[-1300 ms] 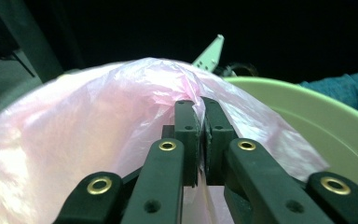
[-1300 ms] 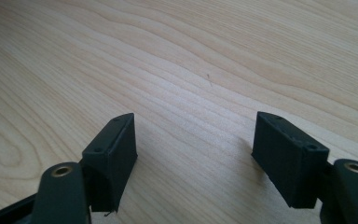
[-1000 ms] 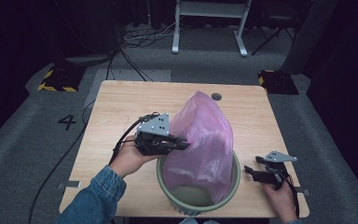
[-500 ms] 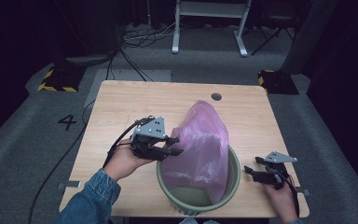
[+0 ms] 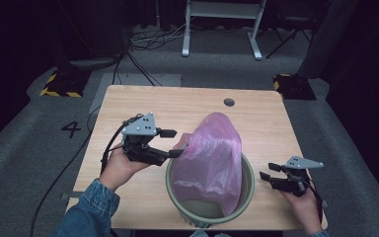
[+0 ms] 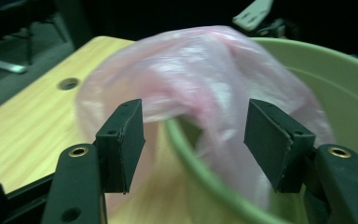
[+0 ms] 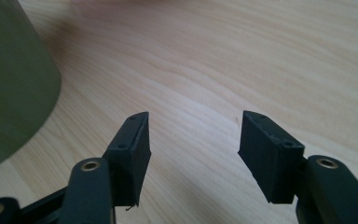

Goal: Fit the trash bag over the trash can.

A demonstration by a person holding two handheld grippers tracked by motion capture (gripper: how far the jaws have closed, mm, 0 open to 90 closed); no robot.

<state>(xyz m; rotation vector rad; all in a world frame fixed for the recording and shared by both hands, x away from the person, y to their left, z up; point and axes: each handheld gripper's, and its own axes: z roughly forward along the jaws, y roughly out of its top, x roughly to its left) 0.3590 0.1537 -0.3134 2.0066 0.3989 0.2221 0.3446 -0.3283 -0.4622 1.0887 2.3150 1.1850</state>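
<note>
Both grippers stand open. Left gripper (image 5: 173, 143) has just been opening, its jaws straddling the pink bag (image 5: 211, 158) without pressing. Right gripper (image 5: 269, 172), closing a little, holds nothing and sits farther off.

The high view looks from above the person's side, forward and down, at the whole wooden table (image 5: 128, 106). The left gripper view sits very near the pink bag (image 6: 205, 70) and the green bin (image 6: 335, 70), which the high view shows at 6 o'clock. The right gripper view looks down closely at the tabletop, with the bin wall at 9 o'clock.
</note>
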